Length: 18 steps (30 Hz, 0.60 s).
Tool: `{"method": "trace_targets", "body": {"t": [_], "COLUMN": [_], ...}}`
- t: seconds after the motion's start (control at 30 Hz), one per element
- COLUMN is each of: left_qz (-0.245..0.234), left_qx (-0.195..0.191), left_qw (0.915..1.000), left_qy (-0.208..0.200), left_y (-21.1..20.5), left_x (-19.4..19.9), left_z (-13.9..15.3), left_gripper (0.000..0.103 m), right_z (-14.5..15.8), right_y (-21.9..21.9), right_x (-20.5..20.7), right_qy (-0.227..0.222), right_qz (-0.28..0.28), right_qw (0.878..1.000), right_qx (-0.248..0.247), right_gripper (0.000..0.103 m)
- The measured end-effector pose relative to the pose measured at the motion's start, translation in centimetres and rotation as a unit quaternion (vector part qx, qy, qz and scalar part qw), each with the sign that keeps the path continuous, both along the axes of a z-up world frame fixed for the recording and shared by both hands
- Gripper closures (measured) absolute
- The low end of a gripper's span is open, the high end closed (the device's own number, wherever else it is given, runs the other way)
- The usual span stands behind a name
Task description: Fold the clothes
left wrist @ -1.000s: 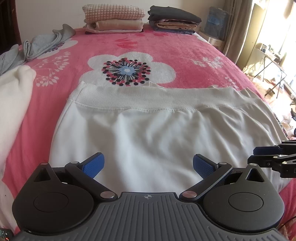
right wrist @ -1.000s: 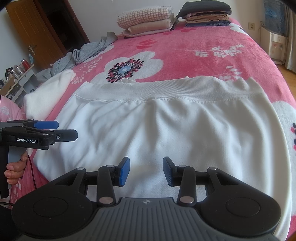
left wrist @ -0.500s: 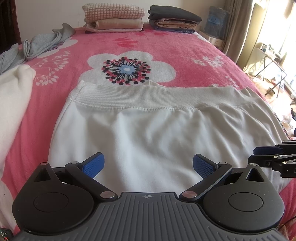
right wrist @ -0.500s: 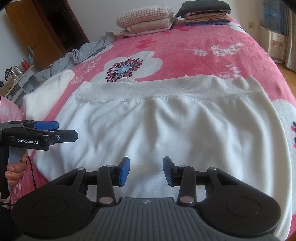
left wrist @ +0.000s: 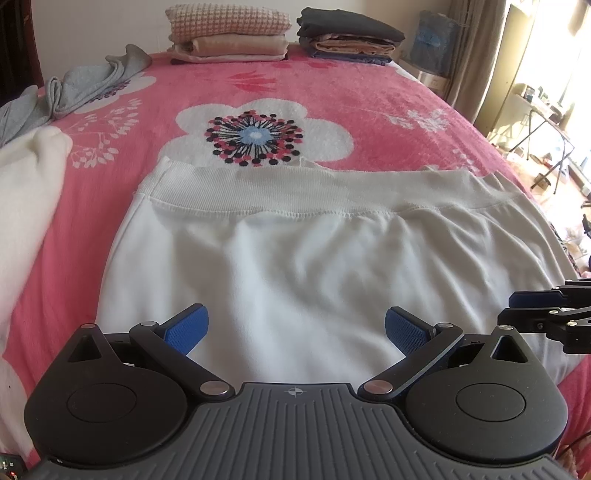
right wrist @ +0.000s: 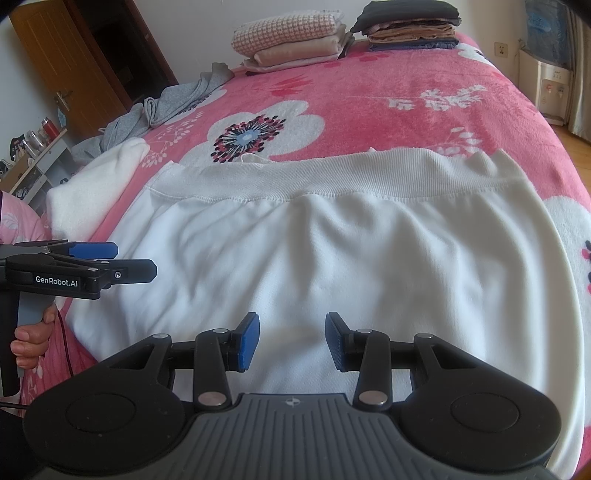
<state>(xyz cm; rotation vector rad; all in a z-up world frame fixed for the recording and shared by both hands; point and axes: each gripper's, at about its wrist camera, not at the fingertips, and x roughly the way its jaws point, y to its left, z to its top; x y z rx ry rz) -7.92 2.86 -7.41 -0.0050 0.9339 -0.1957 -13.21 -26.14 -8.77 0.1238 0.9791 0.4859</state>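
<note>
bed (left wrist: 369, 110): pink floral cover | white garment (left wrist: 314, 266): spread flat on it, ribbed band on far side, long axis crosswise, lying ahead of both grippers | left gripper (left wrist: 295, 328): fingers wide, empty, above near hem | right gripper (right wrist: 291, 339): fingers part-open, empty, equally near

white garment (left wrist: 314, 266): 1 | folded stacks (left wrist: 229, 35): 2 | grey garment (left wrist: 85, 88): 1 | grippers (left wrist: 295, 330): 2
</note>
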Motion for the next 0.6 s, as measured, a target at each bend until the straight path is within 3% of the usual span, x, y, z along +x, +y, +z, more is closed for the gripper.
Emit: {"method": "trace_targets", "body": {"t": [0.6], "left_qz": [0.0], "left_qx": [0.002], "left_qw": [1.0], "left_qy": [0.001], "left_y": [-0.01], "left_x": [-0.02], "left_z": [-0.16], "left_gripper": [0.0], "right_z": [-0.03], "right_y": [-0.05], "right_x": [0.06], "right_qy": [0.001], "right_qz": [0.0], "right_qw": [1.0], "right_qx": [0.001], "right_gripper": [0.061]}}
